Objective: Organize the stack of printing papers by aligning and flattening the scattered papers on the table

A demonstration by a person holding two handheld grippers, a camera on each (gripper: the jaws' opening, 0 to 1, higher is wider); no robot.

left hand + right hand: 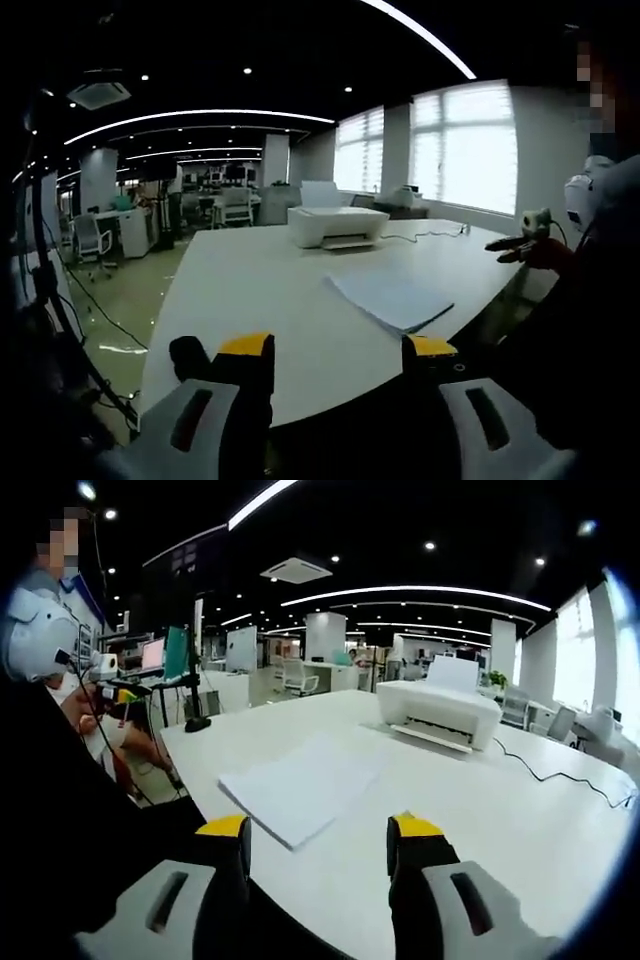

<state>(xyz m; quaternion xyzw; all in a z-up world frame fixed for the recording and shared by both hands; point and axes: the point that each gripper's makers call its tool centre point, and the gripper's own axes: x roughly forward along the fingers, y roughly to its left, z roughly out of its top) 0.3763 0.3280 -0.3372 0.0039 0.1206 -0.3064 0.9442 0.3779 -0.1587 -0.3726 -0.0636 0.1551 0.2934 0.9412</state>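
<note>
In the left gripper view, the left claw (338, 358) is hovering released at the near edge of the white tabletop (250, 290), its yellow-tipped jaws spread and holding nothing. The paper stack (392, 299) is lying flat ahead, well short of the printer (336, 225). In the right gripper view, the right claw (320, 845) is likewise gaping empty, with the paper stack (300, 785) lying just beyond its jaws and the printer (440, 710) sitting farther back.

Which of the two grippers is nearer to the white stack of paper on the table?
Right. The right gripper has the white stack of printing paper just beyond its open jaws. The left gripper sits at the table edge, with the stack farther ahead.
</note>
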